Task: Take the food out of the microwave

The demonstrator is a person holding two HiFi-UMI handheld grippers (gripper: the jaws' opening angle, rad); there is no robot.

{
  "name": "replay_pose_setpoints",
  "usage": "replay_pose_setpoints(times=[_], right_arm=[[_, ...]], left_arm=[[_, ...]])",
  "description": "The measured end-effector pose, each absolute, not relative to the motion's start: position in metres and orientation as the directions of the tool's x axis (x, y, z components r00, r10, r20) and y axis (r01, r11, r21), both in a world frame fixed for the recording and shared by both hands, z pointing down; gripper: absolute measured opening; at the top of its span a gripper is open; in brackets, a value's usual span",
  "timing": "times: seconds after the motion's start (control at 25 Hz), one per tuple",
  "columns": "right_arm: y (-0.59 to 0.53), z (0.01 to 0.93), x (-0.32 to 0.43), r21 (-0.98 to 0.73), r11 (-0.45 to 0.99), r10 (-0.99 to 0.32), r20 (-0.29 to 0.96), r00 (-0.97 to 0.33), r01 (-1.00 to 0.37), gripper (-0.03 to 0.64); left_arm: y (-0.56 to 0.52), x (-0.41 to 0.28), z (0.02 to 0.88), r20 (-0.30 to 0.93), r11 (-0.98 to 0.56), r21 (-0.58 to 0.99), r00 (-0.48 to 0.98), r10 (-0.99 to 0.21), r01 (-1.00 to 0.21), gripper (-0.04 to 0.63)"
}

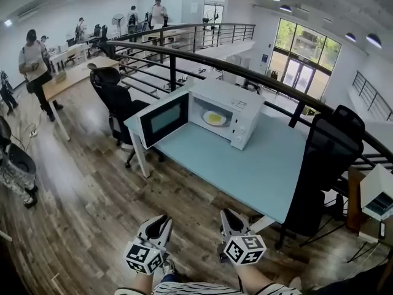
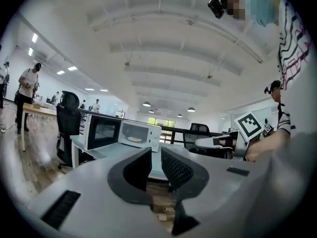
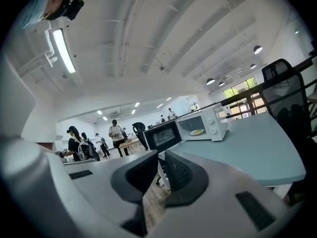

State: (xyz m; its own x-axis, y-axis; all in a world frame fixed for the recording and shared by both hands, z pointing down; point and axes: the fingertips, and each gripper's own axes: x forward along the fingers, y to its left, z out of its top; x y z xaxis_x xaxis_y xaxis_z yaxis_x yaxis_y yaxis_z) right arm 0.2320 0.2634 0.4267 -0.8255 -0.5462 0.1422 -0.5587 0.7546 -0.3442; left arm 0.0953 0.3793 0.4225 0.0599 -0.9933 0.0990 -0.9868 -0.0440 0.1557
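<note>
A white microwave (image 1: pixel 230 106) stands on the pale blue table (image 1: pixel 258 165) with its door (image 1: pixel 163 119) swung open to the left. Inside it lies a plate of yellow food (image 1: pixel 214 118). The food (image 2: pixel 134 139) also shows in the left gripper view, and the food (image 3: pixel 197 132) in the right gripper view. Both grippers hover over the wooden floor, well short of the table's near edge. My left gripper (image 1: pixel 161 221) is shut and holds nothing. My right gripper (image 1: pixel 228 217) is likewise shut and empty. Each points roughly level toward the microwave (image 2: pixel 141 134) (image 3: pixel 210 123).
A black office chair (image 1: pixel 116 97) stands left of the table and another chair (image 1: pixel 328 158) at its right end. A black railing (image 1: pixel 245 72) runs behind the table. People stand by a wooden desk (image 1: pixel 67 78) at the far left. A white box (image 1: pixel 377 192) sits at the right edge.
</note>
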Motion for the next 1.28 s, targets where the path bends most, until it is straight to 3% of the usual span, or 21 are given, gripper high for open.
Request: replay_pose_setpoints(times=[0.08,0.16,0.68,1.28], right_arm=[[0.256,0.431,0.212,-0.351,0.735,-0.567,0.151,-0.810,-0.580,0.047],[0.249,0.434,0.194,-0.363,0.713,-0.586,0.161,-0.794,-0.600,0.148],[0.204,0.449,0.117,-0.394,0.576,-0.714,0.185,-0.676,-0.716,0.149],[0.068,0.474,0.073,-0.368,0.591,-0.686,0.238,-0.687,-0.718,0.149]], left_arm=[[0.367,0.073,0.424,0.102,-0.076,0.171,0.095,-0.990,-0.982,0.108],[0.356,0.052,0.426,0.110,-0.109,0.177,0.129,-0.986,-0.978,0.126],[0.293,-0.045,0.441,0.141,-0.246,0.229,0.282,-0.949,-0.942,0.126],[0.142,-0.074,0.464,0.174,-0.255,0.270,0.307,-0.936,-0.928,0.126]])
